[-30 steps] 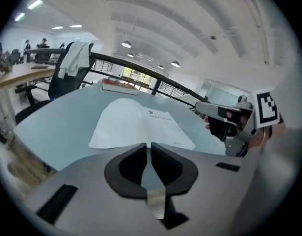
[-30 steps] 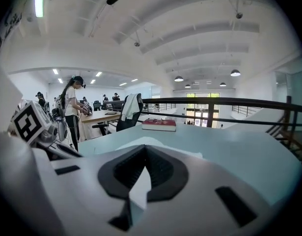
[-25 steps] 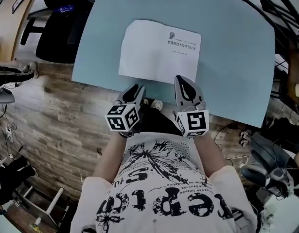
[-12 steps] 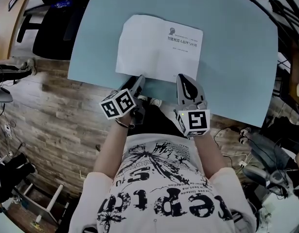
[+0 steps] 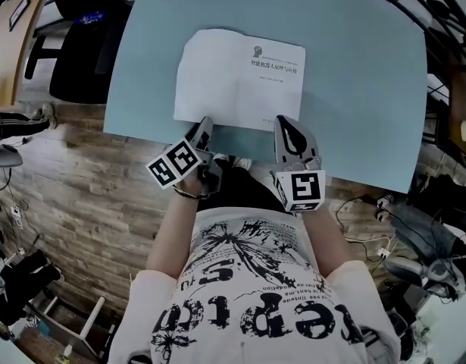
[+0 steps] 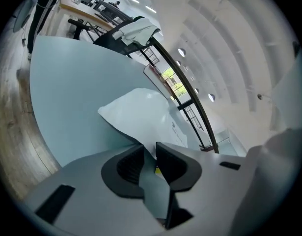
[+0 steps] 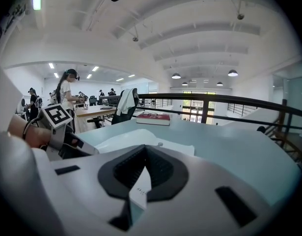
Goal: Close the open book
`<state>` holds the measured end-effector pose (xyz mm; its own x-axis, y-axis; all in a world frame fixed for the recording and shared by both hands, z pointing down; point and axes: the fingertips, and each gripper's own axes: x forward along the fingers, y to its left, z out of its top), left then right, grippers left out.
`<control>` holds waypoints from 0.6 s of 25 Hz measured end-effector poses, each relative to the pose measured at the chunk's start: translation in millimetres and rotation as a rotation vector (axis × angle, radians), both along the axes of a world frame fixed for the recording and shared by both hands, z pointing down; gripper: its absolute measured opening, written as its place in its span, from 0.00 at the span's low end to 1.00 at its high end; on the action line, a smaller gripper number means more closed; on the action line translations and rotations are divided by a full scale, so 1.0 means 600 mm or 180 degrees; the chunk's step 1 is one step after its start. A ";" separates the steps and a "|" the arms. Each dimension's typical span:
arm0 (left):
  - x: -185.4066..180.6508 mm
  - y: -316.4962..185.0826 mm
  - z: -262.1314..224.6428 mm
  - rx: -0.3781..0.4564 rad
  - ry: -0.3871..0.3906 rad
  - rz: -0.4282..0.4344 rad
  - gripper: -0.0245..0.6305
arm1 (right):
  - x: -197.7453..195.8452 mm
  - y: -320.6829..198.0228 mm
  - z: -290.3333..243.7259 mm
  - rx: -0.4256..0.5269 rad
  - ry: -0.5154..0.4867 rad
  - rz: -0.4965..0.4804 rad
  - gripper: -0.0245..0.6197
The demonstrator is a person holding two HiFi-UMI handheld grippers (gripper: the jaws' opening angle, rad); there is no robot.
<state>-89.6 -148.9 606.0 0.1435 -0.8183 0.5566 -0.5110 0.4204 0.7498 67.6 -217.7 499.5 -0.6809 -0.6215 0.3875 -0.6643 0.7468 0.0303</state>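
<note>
Between jaws of right hand-held gripper [image 5: 286, 122]: book [image 5: 233, 78]

Open book [image 5: 240, 78]: matt white paper pages. Desk [image 5: 369, 89]: smooth, matt pale-blue top. Floor [image 5: 81, 188]: grainy wood planks. T-shirt [image 5: 255, 294]: printed white cloth.

I'm working in an open-plan office: desks [image 7: 95, 111], a swivel chair [image 7: 121, 114] (cloth over its back), pendant lamps [image 7: 233, 73] and a wood-plank floor [image 5: 73, 188]
</note>
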 end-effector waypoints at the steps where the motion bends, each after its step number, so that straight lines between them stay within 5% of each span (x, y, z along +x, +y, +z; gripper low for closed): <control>1: 0.001 0.001 -0.004 -0.0002 -0.0048 0.0021 0.16 | 0.003 -0.001 -0.002 0.0008 -0.0001 0.0020 0.05; 15: 0.058 -0.010 -0.079 -0.0008 -0.1130 0.0737 0.07 | 0.067 0.005 -0.056 0.0179 -0.0070 0.0317 0.05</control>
